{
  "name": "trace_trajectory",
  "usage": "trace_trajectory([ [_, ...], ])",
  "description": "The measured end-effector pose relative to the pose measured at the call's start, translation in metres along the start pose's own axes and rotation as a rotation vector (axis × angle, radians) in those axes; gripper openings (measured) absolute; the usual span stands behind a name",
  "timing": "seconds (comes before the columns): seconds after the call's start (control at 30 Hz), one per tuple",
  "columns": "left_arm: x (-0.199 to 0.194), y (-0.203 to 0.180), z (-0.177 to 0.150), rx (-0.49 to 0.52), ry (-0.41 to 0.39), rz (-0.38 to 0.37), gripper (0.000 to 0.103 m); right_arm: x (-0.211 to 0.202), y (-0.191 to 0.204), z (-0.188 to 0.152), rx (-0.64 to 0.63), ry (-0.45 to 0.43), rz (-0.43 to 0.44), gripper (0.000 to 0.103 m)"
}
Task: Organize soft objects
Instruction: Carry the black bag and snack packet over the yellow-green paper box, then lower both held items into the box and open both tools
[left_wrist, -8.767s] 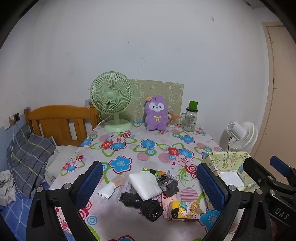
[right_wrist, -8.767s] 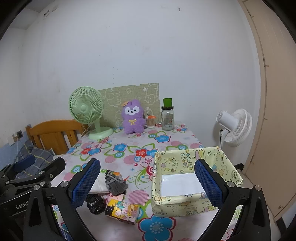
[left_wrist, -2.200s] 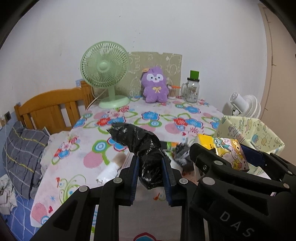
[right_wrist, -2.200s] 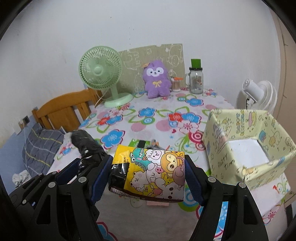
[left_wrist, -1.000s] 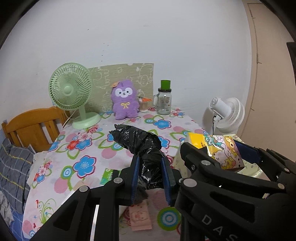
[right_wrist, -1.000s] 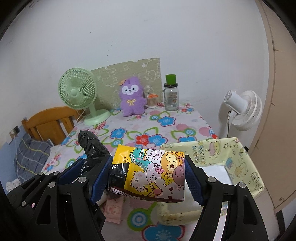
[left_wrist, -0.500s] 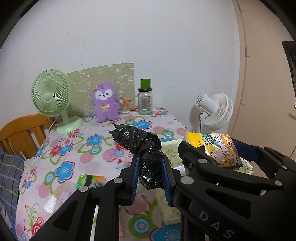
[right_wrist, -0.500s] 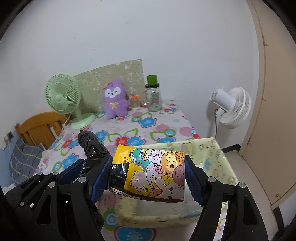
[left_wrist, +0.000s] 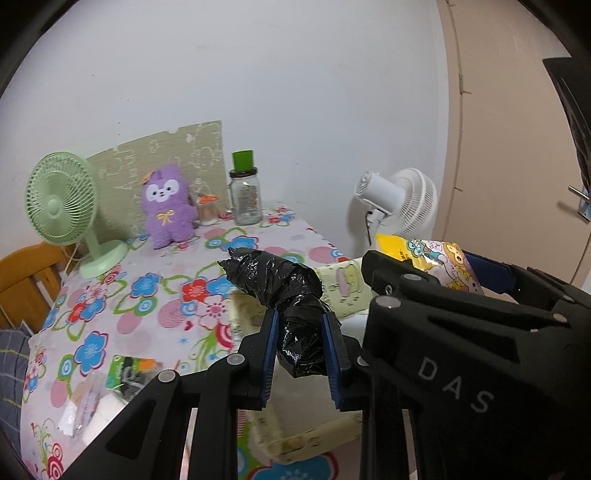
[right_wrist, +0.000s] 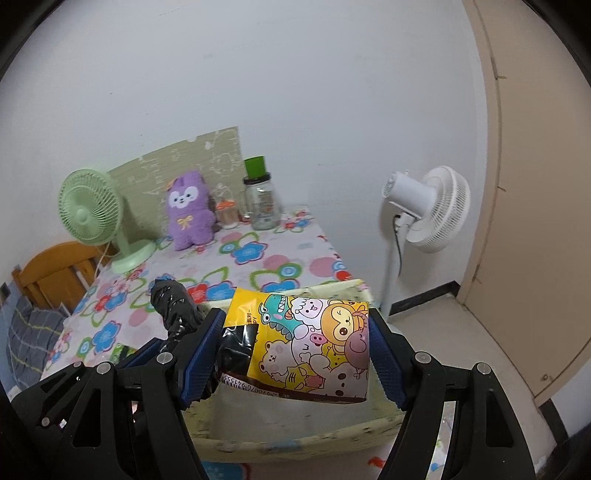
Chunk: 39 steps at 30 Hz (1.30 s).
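- Left hand-held gripper, lower centre: clamped on a crumpled black plastic bag.
- Right hand-held gripper: clamped on a cartoon snack packet above the yellow box.
- Box interior is largely hidden; worktop items at lower left are blurred.

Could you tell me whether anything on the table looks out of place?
Yes: small packets lie loose in a heap at the flowered table's near left edge, outside the yellow box. Nothing looks spilled or damaged.
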<state>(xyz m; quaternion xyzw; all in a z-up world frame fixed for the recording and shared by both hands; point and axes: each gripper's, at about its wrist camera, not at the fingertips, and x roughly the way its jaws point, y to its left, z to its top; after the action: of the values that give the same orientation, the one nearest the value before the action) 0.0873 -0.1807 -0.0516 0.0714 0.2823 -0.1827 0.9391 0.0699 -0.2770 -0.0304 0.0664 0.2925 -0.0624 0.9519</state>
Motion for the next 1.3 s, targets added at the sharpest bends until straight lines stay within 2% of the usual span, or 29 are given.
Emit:
trace_trajectory([
  [0.27, 0.023, -0.029, -0.003, 0.046, 0.046, -0.054, 0.023, 0.011, -0.023, -0.004, 0.021, 0.024, -0.030, 0.077],
  [0.43, 0.038, -0.036, -0.005, 0.043, 0.094, -0.084, 0.027, 0.020, -0.035, -0.007, 0.031, 0.049, -0.046, 0.077],
  [0.53, 0.044, -0.038, -0.006, 0.034, 0.120, -0.096, 0.039, 0.024, -0.038, -0.009, 0.031, 0.062, -0.049, 0.077],
  [0.6, 0.046, -0.036, -0.006, 0.020, 0.134, -0.100, 0.053, 0.026, -0.039, -0.010, 0.031, 0.069, -0.042, 0.077],
  [0.7, 0.049, -0.027, -0.004, -0.013, 0.160, -0.076, 0.068, 0.029, -0.036, -0.010, 0.029, 0.072, -0.030, 0.077],
  [0.83, 0.055, -0.013, -0.003, -0.062, 0.199, -0.059, 0.072, 0.033, -0.029, -0.009, 0.022, 0.078, -0.011, 0.077],
  [1.0, 0.058, -0.002, -0.001, -0.047, 0.186, 0.017, 0.082, 0.045, -0.021, -0.011, 0.031, 0.112, 0.016, 0.077],
  [1.3, 0.064, 0.010, 0.003, -0.043, 0.192, 0.008, 0.086, 0.065, -0.015, -0.006, 0.039, 0.138, 0.007, 0.078],
])
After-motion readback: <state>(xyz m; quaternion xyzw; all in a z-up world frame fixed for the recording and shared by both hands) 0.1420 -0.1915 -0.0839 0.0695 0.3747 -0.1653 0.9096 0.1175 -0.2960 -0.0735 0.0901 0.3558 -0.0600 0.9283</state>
